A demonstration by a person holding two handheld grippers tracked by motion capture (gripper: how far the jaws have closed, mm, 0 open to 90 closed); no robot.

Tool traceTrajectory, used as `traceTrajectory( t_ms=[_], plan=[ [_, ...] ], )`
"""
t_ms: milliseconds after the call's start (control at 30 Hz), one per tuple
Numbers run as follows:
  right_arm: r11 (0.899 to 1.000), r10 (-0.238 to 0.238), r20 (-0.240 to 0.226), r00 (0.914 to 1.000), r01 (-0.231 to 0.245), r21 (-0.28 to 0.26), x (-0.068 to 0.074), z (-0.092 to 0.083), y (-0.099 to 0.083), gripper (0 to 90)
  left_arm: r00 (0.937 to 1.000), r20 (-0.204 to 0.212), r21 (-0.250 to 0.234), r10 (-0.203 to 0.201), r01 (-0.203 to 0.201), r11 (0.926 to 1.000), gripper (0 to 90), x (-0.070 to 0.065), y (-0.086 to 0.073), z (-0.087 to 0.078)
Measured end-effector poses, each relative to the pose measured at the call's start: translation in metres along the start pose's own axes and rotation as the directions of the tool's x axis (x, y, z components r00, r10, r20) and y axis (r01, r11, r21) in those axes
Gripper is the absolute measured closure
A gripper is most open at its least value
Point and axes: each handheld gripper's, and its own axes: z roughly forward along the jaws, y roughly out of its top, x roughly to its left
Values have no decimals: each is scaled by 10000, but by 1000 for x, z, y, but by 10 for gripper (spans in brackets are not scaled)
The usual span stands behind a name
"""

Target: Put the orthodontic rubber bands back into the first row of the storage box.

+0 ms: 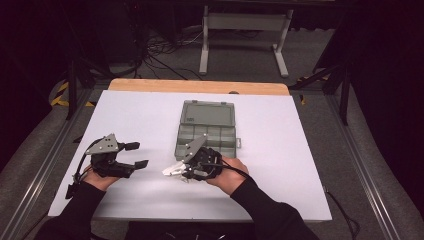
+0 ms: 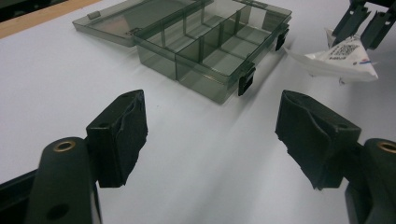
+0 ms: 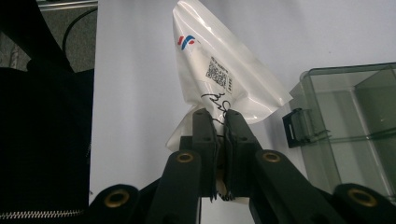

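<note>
A small white plastic bag (image 3: 219, 74) with a printed label is pinched between the jaws of my right gripper (image 3: 217, 122), which is shut on it. In the high view the bag (image 1: 173, 170) sticks out to the left of the right gripper (image 1: 187, 170), just above the white table, in front of the box. A smoky clear compartment box (image 1: 206, 135) lies open mid-table, lid folded back. My left gripper (image 1: 136, 155) rests at the left, open with nothing between its jaws. From the left gripper view the box (image 2: 215, 51) and the held bag (image 2: 341, 58) lie ahead.
The white table top (image 1: 280, 165) has a wooden strip along its far edge. The box's black latches (image 2: 246, 83) face the grippers. Metal rails run along both sides of the table, and a metal stand and cables sit on the floor beyond.
</note>
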Motion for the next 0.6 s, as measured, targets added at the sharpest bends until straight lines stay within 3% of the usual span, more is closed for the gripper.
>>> traceTrajectory(
  t_ms=[600],
  plan=[
    [9993, 245, 458, 9986, -231, -305, -12, -24, -1, 848, 10000, 2, 23, 0, 0, 10000, 255, 0, 0, 0]
  ],
)
